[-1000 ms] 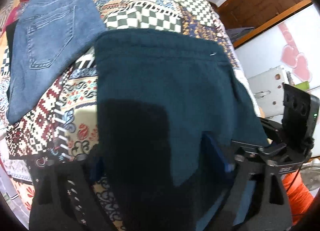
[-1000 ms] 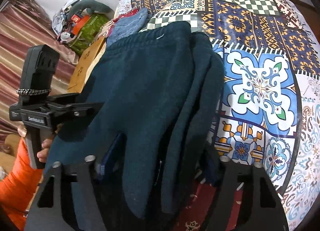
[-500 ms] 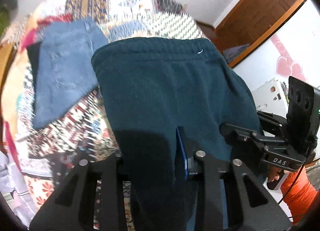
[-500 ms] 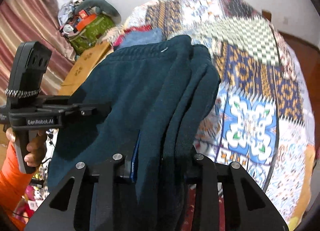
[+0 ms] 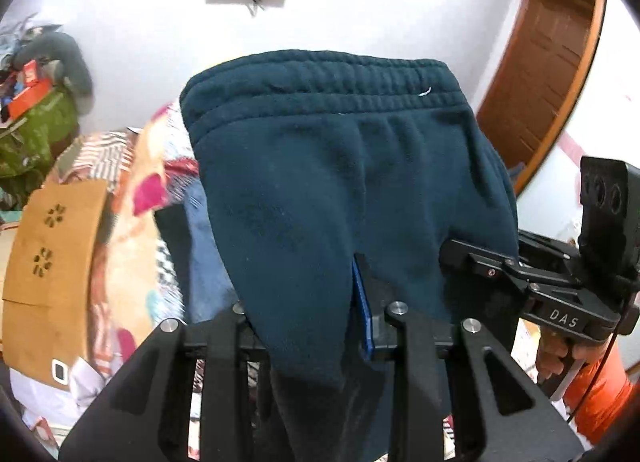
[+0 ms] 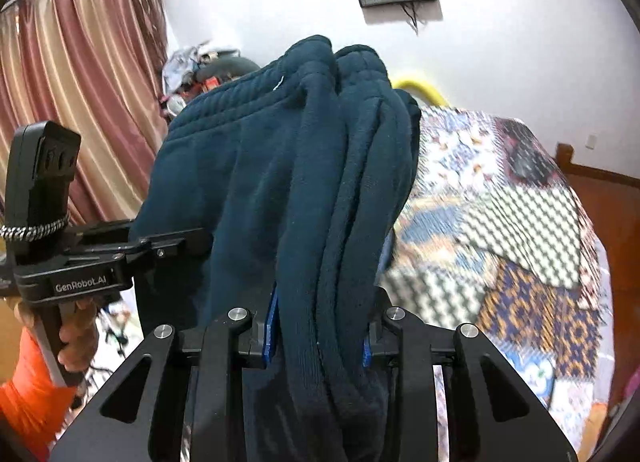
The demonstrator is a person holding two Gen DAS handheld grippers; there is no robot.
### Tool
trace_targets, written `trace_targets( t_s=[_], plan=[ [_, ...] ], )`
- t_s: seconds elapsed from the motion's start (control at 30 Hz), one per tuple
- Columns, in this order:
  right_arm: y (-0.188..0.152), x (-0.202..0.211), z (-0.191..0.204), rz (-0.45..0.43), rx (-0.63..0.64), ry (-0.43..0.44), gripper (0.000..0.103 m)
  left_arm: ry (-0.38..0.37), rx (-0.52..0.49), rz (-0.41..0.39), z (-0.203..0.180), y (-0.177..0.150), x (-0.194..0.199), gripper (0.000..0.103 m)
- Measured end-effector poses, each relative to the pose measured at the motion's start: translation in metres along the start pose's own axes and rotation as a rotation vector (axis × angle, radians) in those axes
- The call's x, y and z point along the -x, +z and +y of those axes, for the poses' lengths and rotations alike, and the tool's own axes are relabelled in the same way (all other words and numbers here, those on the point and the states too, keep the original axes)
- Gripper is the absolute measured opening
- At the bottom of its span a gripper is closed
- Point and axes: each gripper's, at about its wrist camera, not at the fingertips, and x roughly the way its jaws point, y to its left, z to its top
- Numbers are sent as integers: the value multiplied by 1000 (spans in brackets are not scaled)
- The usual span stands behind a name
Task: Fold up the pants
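Left wrist view: soft, thick teal fleece pants [image 5: 340, 181] bunch between the left hand-held gripper [image 5: 316, 326], clamped; right hand-held gripper [image 6: 320, 330] pinches the stacked folds.

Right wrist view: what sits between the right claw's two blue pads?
Several bunched layers of the dark teal sweatpants fill the gap of the right claw, both blue pads pressing on the fabric. The right wrist view shows this.

My left gripper [image 5: 316, 326]: black frame, silver screws, blue pads, "GenRobot.AI" lettering, chain round its top block. My right gripper [image 6: 320, 338]: same build, "DAS" marking. My sleeves [image 6: 28, 394] orange.
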Motion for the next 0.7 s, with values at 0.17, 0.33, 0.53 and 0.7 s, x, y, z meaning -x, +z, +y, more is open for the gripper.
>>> trace_targets(
  t_s=[0.17,0.33,0.53,0.7],
  plan=[
    [24,-37,9,-17,22,11,28,47,25,-27,30,20,-11,30],
    [36,-74,7,1,28,24,28,60,61,-19,62,33,-39,29],
    [45,-123,2,43,31,27,28,67,91,20,97,42,-86,29],
    [47,-165,-9,96,3,27,28,76,120,66,125,38,-131,29]
  ],
)
